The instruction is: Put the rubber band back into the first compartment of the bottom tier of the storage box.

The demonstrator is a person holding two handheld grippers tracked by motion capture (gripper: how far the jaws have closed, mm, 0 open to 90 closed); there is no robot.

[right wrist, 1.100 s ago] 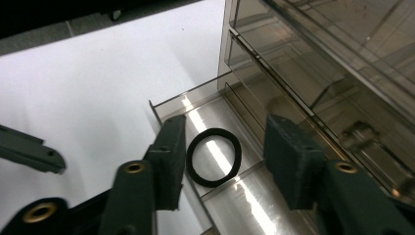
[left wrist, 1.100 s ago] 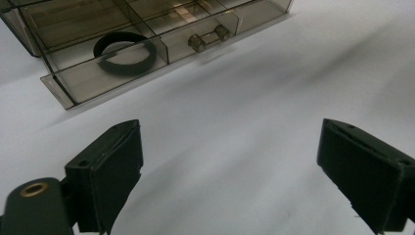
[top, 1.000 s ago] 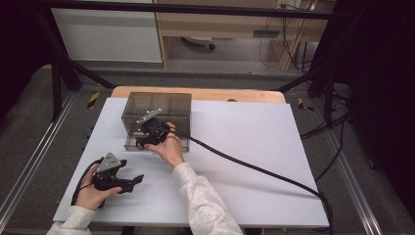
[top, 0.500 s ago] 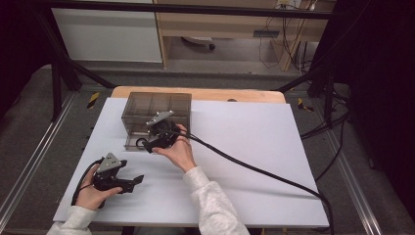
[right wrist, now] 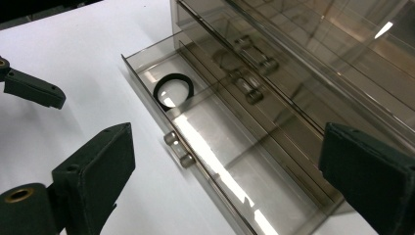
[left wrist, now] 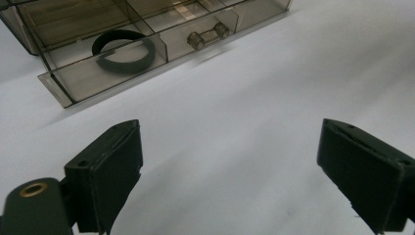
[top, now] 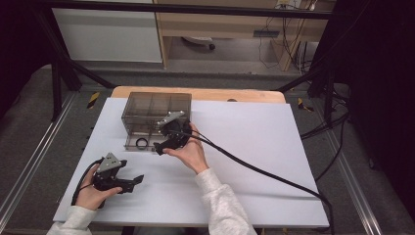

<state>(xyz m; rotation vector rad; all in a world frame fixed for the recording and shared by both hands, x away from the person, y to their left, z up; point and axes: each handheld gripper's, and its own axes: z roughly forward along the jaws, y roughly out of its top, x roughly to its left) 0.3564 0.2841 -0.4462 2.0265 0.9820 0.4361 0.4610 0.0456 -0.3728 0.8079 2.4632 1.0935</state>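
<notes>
A smoky clear drawer cabinet (top: 155,108) stands near the table's (top: 254,147) far left edge, its bottom drawer (right wrist: 205,142) pulled out with a black ring (right wrist: 173,91) inside. The right gripper (top: 169,142), jaws just opened and empty, hovers at the drawer; the left gripper (top: 128,182) rests open near the front left corner.

A smoky translucent brown drawer box (top: 155,108) holds a black ring (right wrist: 173,91) on a white table (top: 254,142), with black claws.
</notes>
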